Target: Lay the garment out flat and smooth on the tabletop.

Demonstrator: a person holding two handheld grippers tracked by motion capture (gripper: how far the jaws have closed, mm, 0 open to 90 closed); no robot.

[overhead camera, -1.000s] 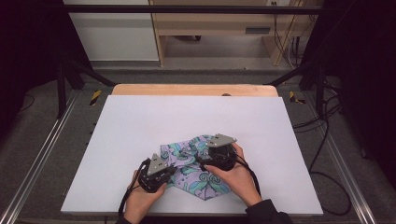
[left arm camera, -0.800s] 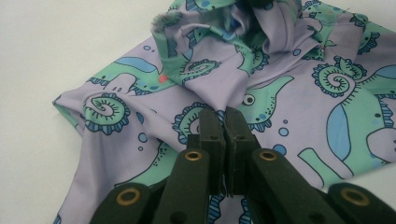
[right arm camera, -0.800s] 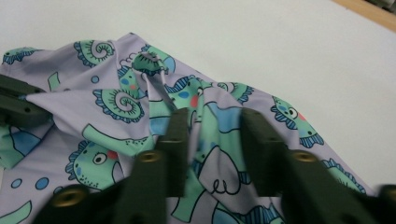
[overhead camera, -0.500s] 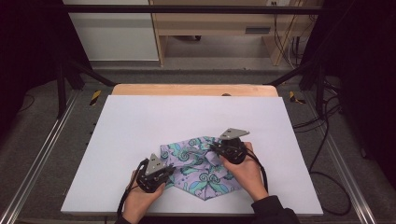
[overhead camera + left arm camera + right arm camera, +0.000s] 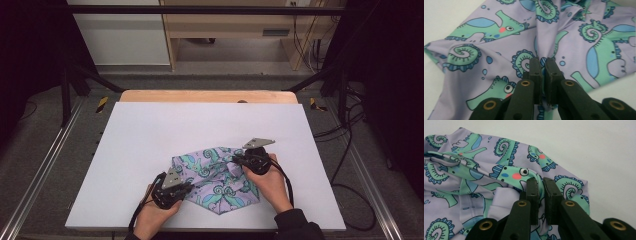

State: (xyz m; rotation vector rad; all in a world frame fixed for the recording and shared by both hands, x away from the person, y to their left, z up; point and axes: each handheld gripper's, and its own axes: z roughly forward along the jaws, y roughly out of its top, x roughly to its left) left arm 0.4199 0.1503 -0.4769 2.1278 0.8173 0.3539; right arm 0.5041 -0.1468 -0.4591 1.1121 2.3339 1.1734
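On the left, the left tool (image 5: 186, 187) is clamped on the near-left edge of the lilac patterned cloth (image 5: 215, 180), a fold of fabric pinched between its pads in the left gripper view. The cloth lies crumpled on the white worktop (image 5: 150, 135), near the front edge. To the right, the right tool (image 5: 239, 159) has just closed and grips a bunched fold at the cloth's far-right side. What lies under the folds is hidden.

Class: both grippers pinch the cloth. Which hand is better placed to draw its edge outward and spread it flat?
Probably the right. The right gripper pinches the cloth at its far right edge, with bare table beside it. The left gripper grips the near edge.
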